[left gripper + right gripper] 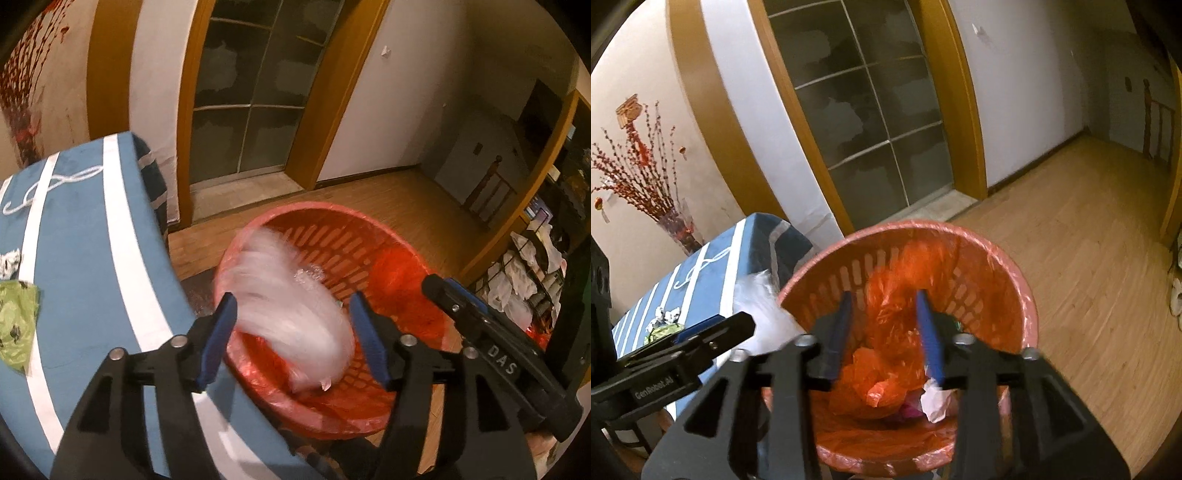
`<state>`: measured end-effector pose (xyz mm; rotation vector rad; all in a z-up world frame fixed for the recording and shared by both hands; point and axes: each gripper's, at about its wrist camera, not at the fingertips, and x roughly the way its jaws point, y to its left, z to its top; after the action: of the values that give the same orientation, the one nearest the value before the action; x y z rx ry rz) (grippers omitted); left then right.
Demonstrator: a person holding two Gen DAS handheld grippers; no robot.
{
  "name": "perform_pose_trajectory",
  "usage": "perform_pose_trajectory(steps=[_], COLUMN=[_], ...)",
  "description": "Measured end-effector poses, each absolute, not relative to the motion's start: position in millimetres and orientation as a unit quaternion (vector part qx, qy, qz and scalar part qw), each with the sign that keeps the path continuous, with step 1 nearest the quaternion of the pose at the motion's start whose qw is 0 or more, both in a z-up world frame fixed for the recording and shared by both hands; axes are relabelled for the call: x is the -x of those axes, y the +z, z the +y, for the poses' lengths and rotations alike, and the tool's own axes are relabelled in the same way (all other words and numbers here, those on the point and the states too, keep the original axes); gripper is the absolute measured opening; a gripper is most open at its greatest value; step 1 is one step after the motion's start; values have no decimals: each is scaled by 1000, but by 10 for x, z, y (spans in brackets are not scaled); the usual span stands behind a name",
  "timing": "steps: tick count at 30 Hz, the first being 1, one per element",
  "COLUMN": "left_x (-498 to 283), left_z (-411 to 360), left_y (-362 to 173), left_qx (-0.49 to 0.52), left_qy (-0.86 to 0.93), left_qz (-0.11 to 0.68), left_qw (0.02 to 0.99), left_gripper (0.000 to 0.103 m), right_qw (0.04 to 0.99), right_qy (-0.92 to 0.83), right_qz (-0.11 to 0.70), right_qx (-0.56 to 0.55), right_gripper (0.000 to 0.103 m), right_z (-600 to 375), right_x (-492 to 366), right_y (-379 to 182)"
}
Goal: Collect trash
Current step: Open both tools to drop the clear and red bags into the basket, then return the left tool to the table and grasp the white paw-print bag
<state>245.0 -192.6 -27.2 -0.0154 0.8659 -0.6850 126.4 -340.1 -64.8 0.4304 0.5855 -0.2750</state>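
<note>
Left wrist view: a clear plastic bag (291, 314) is shown blurred between the spread left tool (293, 334) and the red bin (406, 251).
Trash already lies inside; green (16, 325) and white scraps (9, 262) are left on the worktop (81, 236). The right tool (884, 334), also spread, is empty.

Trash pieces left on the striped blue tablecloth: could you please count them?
2, both near the cloth's left edge: a green wrapper and a crumpled white scrap just behind it. Others may lie out of frame.
</note>
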Motion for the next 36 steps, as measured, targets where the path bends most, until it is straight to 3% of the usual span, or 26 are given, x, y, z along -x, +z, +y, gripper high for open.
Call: perform_pose_trajectory(steps=[7, 14, 26, 36], left_x=[-2519, -2545, -2882, -3636], left_z=[-1753, -1446, -506, 519], left_y=[-399, -441, -402, -265], left_qx=[-2, -30, -48, 15], left_qy=[-298, -257, -143, -1], left_qz=[423, 417, 398, 388], left_qw=[856, 872, 905, 921], left_gripper=[72, 78, 78, 76], right_qw=[921, 920, 922, 925], right_qy=[-135, -129, -108, -79], right_qz=[302, 308, 317, 329], right_qx=[-207, -206, -193, -171], right_gripper=[58, 59, 59, 59], right_z=[-3355, -3320, -3096, -2807], right_x=[-1254, -1239, -1329, -1547], right_y=[-764, -781, -759, -753])
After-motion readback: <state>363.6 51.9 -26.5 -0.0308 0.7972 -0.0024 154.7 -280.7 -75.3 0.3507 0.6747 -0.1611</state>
